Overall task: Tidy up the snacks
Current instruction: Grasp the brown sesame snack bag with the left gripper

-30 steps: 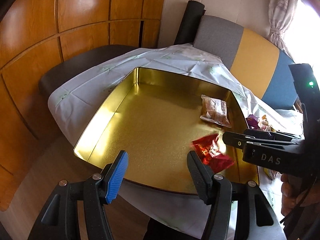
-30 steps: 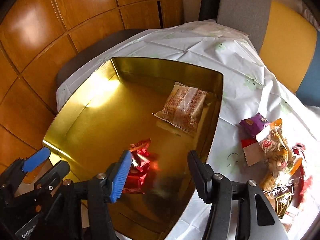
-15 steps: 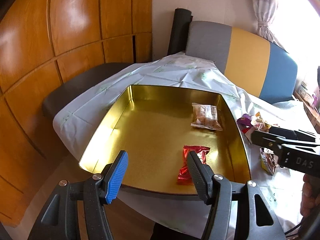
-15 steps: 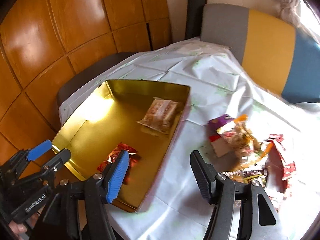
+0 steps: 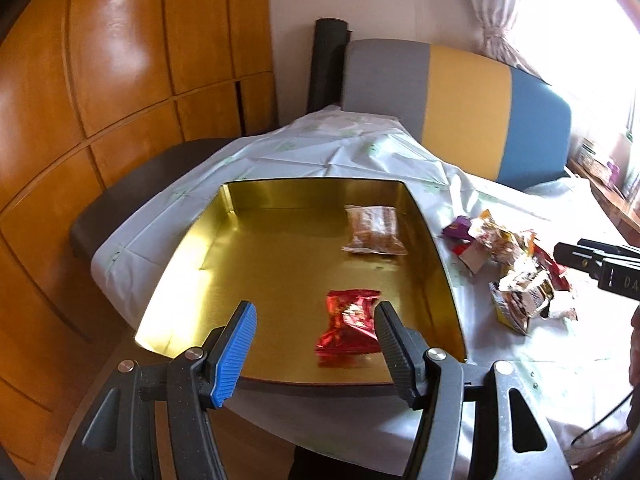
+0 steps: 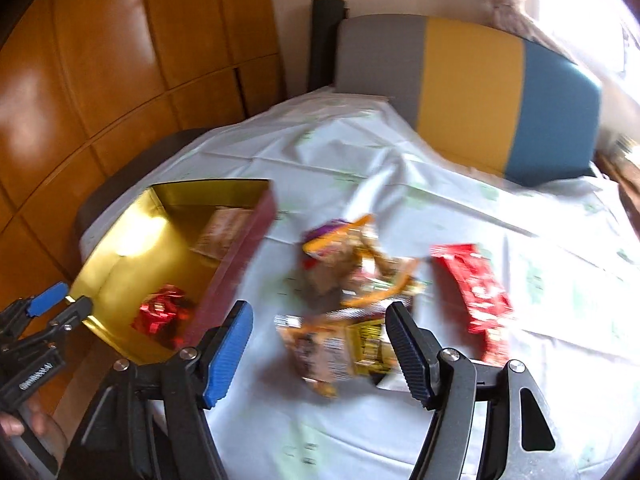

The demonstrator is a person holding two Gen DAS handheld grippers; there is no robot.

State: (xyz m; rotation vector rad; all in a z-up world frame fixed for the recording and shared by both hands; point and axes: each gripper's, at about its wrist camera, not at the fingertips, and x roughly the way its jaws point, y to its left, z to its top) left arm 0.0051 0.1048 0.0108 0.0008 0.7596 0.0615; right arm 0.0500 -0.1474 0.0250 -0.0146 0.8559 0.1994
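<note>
A gold tin tray [image 5: 438,256] [image 6: 100,248] sits on the white-clothed table. In it lie a red foil snack [image 5: 350,326] [image 6: 160,314] near the front and a clear pack of brown biscuits [image 5: 374,230] [image 6: 222,230] at the back right. A pile of loose snack packets [image 5: 512,264] [image 6: 352,280] lies on the cloth right of the tray. My left gripper [image 5: 312,334] is open and empty above the tray's front edge. My right gripper [image 6: 320,340] is open and empty over the pile, with a yellow-brown packet [image 6: 340,350] between its fingers' line of sight.
A long red packet [image 6: 472,288] lies right of the pile. A grey, yellow and blue bench back [image 5: 460,104] stands behind the table. Wood panelling [image 5: 100,80] is on the left. A dark seat [image 5: 132,188] is beside the table's left edge.
The red foil snack dropped from my right gripper into the tray. My right gripper then swung right, away from the tray, to above the snack pile. My left gripper drew back a little.
</note>
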